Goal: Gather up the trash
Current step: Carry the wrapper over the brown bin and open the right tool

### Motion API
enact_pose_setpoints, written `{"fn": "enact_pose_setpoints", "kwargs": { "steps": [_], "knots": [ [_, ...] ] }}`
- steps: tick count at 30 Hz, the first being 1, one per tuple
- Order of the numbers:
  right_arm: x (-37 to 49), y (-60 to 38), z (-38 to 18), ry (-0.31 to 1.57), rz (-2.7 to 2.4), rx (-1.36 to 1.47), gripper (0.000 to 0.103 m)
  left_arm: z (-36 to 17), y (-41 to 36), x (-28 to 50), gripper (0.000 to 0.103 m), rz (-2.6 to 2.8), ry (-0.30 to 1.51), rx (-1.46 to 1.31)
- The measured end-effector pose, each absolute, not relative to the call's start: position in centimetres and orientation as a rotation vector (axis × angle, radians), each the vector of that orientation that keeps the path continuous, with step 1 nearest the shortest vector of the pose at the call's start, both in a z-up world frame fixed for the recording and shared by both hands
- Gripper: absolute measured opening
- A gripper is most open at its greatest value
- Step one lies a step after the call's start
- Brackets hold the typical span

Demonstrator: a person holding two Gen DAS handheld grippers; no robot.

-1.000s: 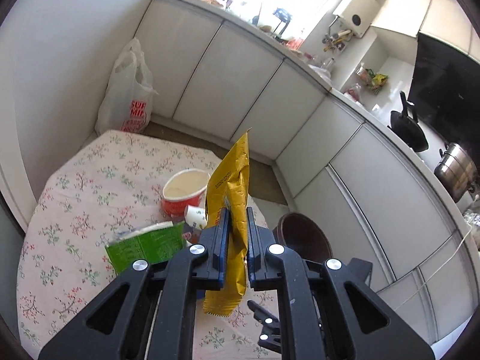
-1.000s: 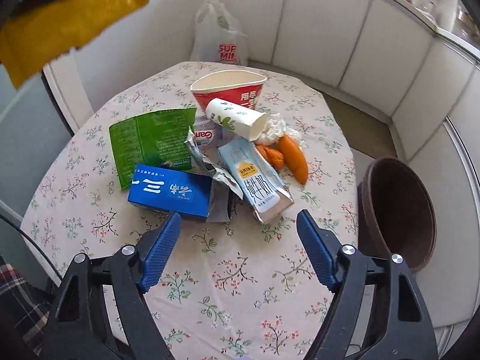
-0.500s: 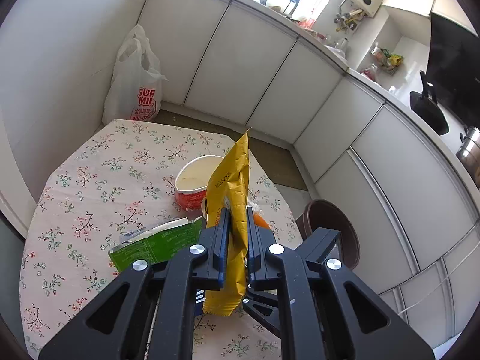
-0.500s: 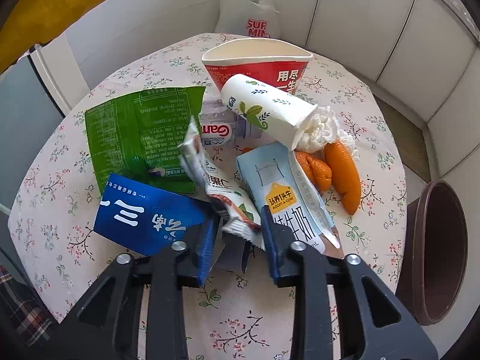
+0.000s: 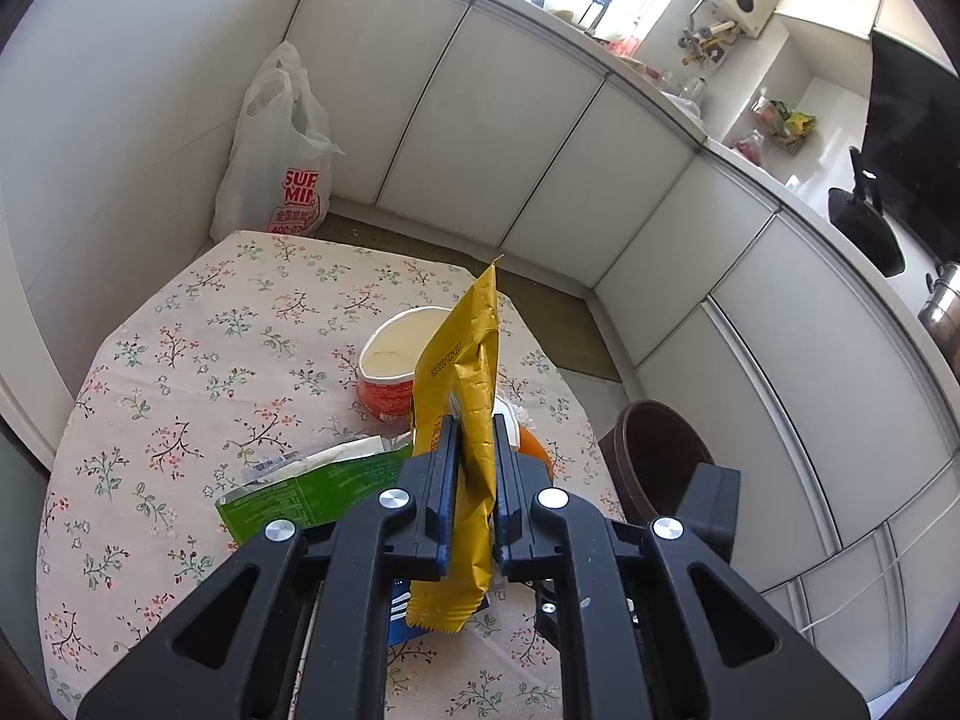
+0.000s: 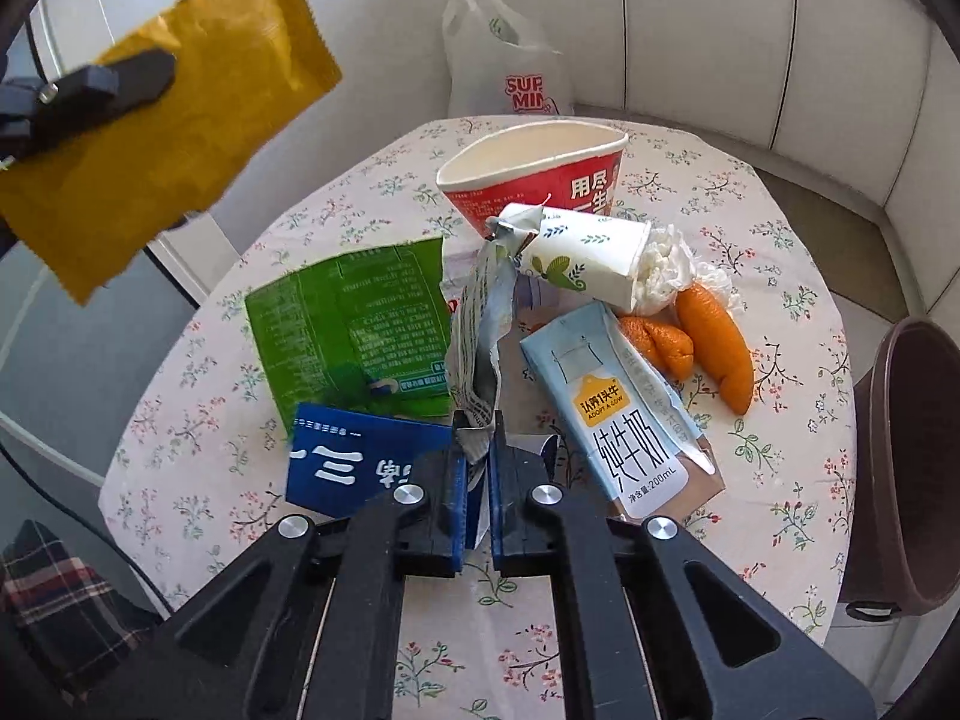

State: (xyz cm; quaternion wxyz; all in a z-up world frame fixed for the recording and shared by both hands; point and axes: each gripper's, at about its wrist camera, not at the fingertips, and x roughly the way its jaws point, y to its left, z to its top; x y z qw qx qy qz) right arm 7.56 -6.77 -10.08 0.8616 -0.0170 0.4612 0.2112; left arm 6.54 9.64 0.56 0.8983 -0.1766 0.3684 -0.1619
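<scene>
floral table (image 6: 780, 312): right fingers (image 6: 465, 480) pinch silver wrapper (image 6: 480, 324).

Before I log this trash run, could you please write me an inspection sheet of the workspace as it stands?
Surface: table with floral cloth, crowded in the middle.
Job's things: green packet, blue box, milk carton, paper cup, red noodle cup, orange peels, tissue; brown bin beside the table.
Clutter: nothing seen beyond the trash.
Grippers: left claw shut on yellow packet, held above the table; right claw shut on silver wrapper.
Cables: dark cable at the table's left edge.
Surroundings: white cabinets, plastic bag on the floor.
</scene>
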Motion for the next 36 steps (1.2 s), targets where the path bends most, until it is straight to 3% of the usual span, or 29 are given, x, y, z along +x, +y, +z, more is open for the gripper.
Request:
{"fn": "enact_pose_setpoints", "kwargs": {
  "steps": [11,19,20,21,22,23,26,27,36],
  "knots": [
    [6.1,-14.2,-2.7,0.746,0.302,0.103,0.005,0.3,9.0,6.4,0.01,-0.337,0.754,-0.367],
    [7.0,-27.2,-3.3,0.707,-0.092,0.235,0.01,-0.9,7.1,7.1,0.01,-0.342,0.767,-0.349],
    [7.2,-28.2,-3.7,0.716,-0.156,0.223,0.02,-1.1,6.7,7.2,0.01,-0.347,0.769,-0.347],
    [7.2,-29.4,-4.1,0.727,-0.202,0.233,0.041,-1.3,6.3,7.3,0.01,-0.354,0.771,-0.347],
    [7.1,-30.3,-4.3,0.728,-0.229,0.252,0.05,-1.5,5.7,7.3,0.01,-0.366,0.775,-0.346],
    [6.9,-31.5,-4.4,0.721,-0.283,0.28,0.067,-1.6,5.1,7.5,0.01,-0.378,0.781,-0.343],
    [5.6,-34.3,-3.8,0.67,-0.427,0.312,0.092,-1.7,2.1,8.1,0.01,-0.417,0.805,-0.321],
    [5.0,-35.2,-3.4,0.652,-0.487,0.315,0.097,-1.6,0.7,8.4,0.01,-0.435,0.81,-0.305],
    [2.1,-40.8,-3.5,0.678,-0.813,0.32,0.096,-0.5,-14.2,12.2,0.01,-0.647,0.836,-0.21]
  ]
}}
